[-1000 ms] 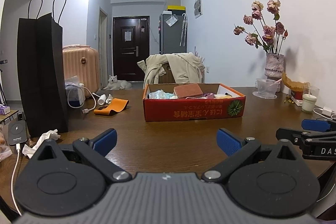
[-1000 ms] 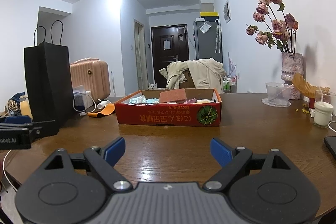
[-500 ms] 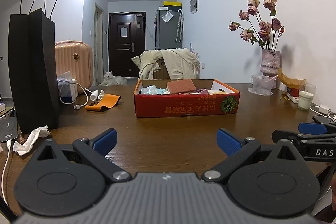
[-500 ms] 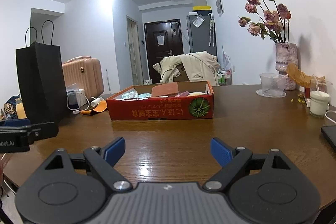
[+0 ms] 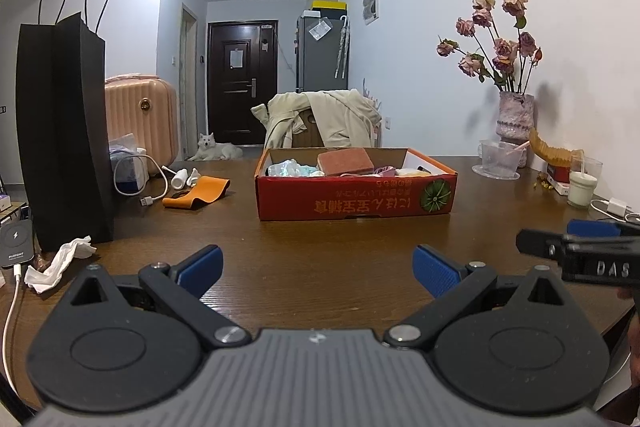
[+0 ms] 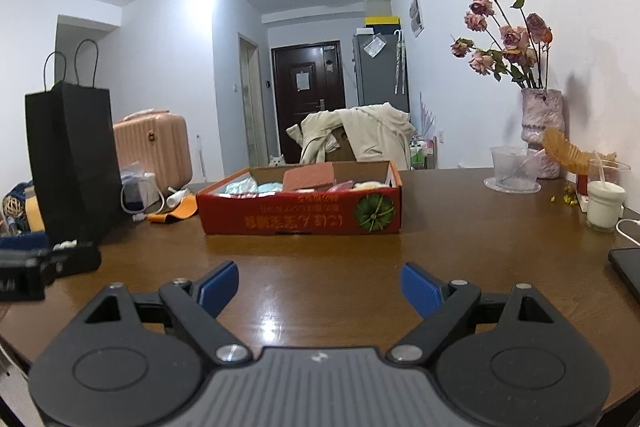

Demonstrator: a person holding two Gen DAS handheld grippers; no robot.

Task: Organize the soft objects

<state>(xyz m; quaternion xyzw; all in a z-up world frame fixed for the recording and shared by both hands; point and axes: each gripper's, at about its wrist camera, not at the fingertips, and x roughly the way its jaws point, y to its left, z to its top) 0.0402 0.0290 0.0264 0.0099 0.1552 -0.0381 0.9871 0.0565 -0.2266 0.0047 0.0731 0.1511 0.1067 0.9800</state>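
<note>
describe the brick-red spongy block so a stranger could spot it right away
On the brown wooden table sits a shallow red cardboard box. The brick-red spongy block lies inside, raised above the pale soft items, the only dark rectangular slab.

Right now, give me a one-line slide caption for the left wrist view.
Open left claw hovers over wooden table, facing red cardboard box of soft items.

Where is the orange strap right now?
In the left wrist view the orange strap lies flat on the table, left of the red box, beside the white cable and black bag.
</note>
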